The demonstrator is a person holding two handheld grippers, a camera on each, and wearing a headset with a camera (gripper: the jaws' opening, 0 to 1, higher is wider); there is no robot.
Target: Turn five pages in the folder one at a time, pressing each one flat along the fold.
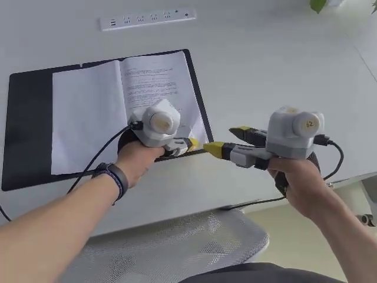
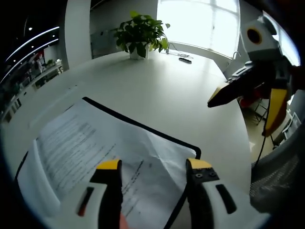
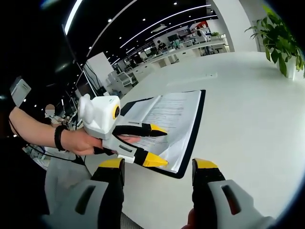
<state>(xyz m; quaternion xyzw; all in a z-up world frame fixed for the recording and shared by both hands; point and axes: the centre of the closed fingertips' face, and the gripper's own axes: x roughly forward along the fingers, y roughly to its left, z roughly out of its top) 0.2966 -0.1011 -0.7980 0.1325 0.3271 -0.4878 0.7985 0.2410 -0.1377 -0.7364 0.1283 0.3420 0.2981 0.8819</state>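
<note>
Now | folder (image 1: pixel 26 130) open; print (image 1: pixel 150 82) illegible | right gripper (image 1: pixel 219 138) marked "62"; fingers (image 1: pixel 215 150) apart

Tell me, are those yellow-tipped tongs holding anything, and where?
Nothing is held. The left gripper is open over the page; the right gripper is open above the table beside the folder.

To the right of the folder (image 1: pixel 26 118) the table (image 1: pixel 277 71) offers wide free room for passing. Beyond the folder's far edge lies a power strip (image 1: pixel 147 19). At the folder's near right corner the left hand-held gripper (image 1: pixel 191 143) blocks the way, and the right hand-held gripper (image 1: pixel 227 140) is just beside it.
</note>
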